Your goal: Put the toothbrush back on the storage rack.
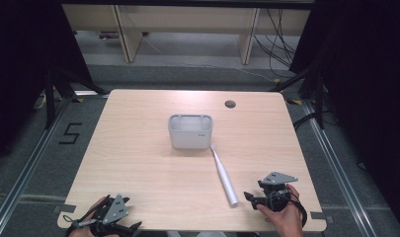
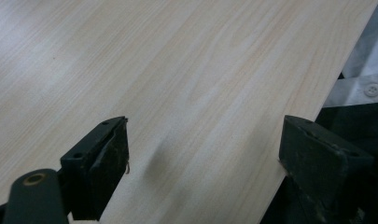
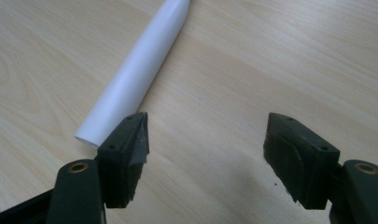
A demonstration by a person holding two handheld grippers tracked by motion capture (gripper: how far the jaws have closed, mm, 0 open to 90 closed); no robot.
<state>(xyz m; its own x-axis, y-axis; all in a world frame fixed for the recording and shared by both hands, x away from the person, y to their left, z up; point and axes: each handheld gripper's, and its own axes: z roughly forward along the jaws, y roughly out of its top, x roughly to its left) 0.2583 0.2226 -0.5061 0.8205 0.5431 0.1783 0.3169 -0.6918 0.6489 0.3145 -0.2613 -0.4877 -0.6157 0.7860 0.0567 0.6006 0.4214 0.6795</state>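
A white electric toothbrush (image 1: 223,176) lies flat on the wooden table (image 1: 138,158), its thin head toward a grey rectangular holder (image 1: 190,131) at the table's middle. In the right gripper view its thick handle end (image 3: 137,77) rests just past the left jaw. My right gripper (image 1: 249,195) is open, low at the table's front right, just right of the handle's base and not touching it. My left gripper (image 1: 133,228) is open at the front left edge, over bare wood (image 2: 177,70), holding nothing.
A round cable hole (image 1: 230,103) sits at the table's back right. Beyond the table are a grey floor, wooden furniture legs (image 1: 128,34) and loose cables (image 1: 279,44). Black curtains stand on both sides.
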